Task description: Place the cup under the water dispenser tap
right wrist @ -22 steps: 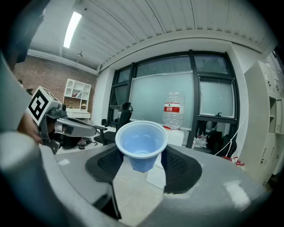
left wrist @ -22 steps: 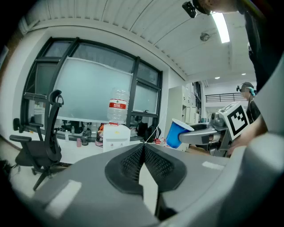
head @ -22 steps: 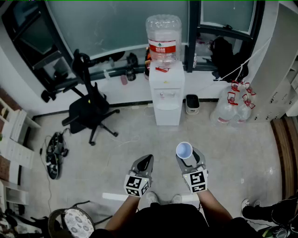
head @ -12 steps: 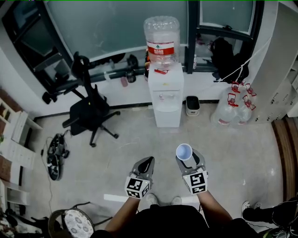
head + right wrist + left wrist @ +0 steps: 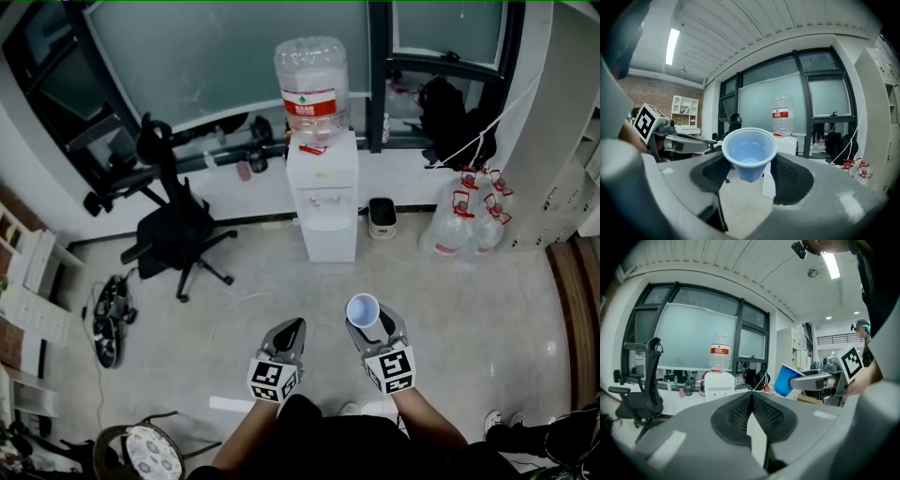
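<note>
A blue plastic cup (image 5: 363,310) (image 5: 749,154) stands upright and empty between the jaws of my right gripper (image 5: 373,323), which is shut on it. In the left gripper view the same cup (image 5: 787,379) shows to the right, held at its lower part. My left gripper (image 5: 288,336) is beside it on the left, shut with nothing in it. The white water dispenser (image 5: 322,194) (image 5: 786,140) (image 5: 718,384) with a clear bottle (image 5: 310,79) on top stands ahead against the window wall, well apart from both grippers. Its taps are too small to make out.
A black office chair (image 5: 175,217) stands left of the dispenser. Several spare water bottles (image 5: 464,222) sit at the right by a cabinet (image 5: 553,122). A small white bin (image 5: 381,217) is right of the dispenser. A stool (image 5: 150,448) is near my left side.
The whole view has shifted: dispenser and both grippers sit slightly further left in the head view, and the dispenser looks a little nearer. The cup stays held in the right gripper.
</note>
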